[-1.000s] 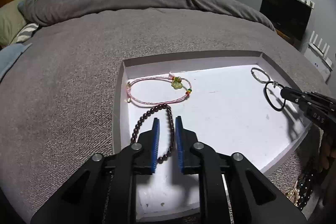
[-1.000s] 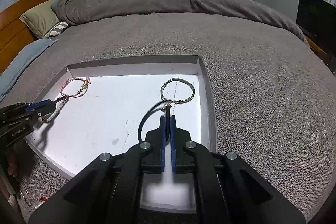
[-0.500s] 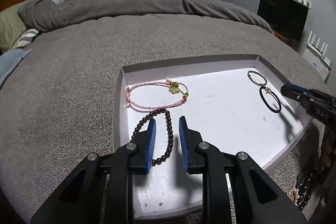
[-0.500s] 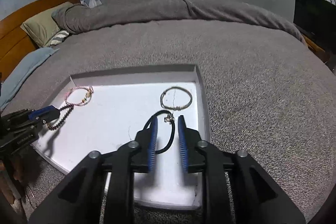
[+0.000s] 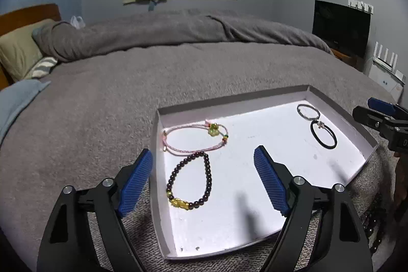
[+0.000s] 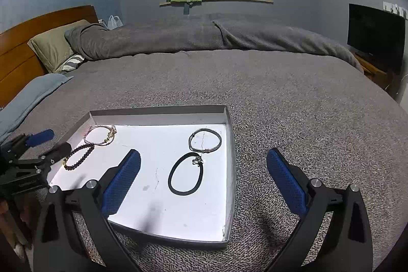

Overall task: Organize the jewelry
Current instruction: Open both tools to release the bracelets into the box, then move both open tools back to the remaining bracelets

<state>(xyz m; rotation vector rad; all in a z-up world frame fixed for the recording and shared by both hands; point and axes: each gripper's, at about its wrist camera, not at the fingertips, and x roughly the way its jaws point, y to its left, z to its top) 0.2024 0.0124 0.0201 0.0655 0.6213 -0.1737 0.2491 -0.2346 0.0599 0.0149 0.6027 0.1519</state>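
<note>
A white shallow tray (image 5: 255,198) (image 6: 230,144) lies on the grey bed. In it lie a dark beaded bracelet with gold beads (image 5: 190,181) (image 6: 77,156), a pink cord bracelet with a green charm (image 5: 195,138) (image 6: 100,135), a silver bangle (image 5: 308,112) (image 6: 204,143) and a black cord bracelet (image 5: 323,134) (image 6: 185,174). My left gripper (image 5: 204,179) is wide open and empty above the beaded bracelet. My right gripper (image 6: 204,180) is wide open and empty above the black cord bracelet.
The grey blanket (image 6: 280,98) surrounds the tray. More beaded jewelry (image 5: 374,223) lies on the bed right of the tray's near corner. Pillows (image 6: 53,47) and a wooden headboard (image 6: 23,42) are at far left, a TV (image 6: 374,35) at right.
Both grippers opened wide and drew back and up. The left let go of the beaded bracelet, the right let go of the black cord bracelet; both now lie in the tray.
</note>
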